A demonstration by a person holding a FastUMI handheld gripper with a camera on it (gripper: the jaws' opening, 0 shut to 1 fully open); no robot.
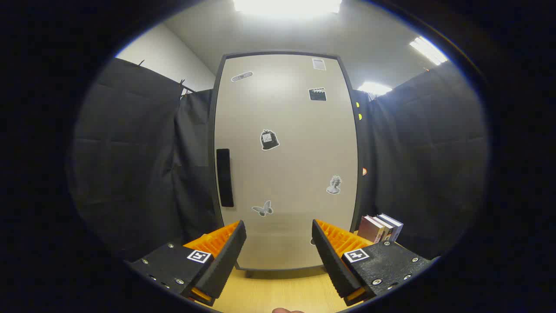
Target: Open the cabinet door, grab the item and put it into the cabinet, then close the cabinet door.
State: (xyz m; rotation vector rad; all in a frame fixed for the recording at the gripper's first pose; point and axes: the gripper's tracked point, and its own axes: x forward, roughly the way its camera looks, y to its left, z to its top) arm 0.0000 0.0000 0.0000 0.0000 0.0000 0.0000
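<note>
A tall beige cabinet [284,161] with a dark frame stands straight ahead, its door shut and dotted with small stickers. A black vertical handle [225,177] sits at the door's left side, about mid height. My gripper [279,230] is open, its black and orange fingers spread apart with nothing between them, pointing at the lower part of the door a short way off. Several books [380,228] stand upright on the wooden table just right of the cabinet, beyond my right finger [334,248].
The cabinet rests on a light wooden tabletop [278,291]. Black cloth walls hang on both sides and behind the cabinet. Bright ceiling lights shine overhead.
</note>
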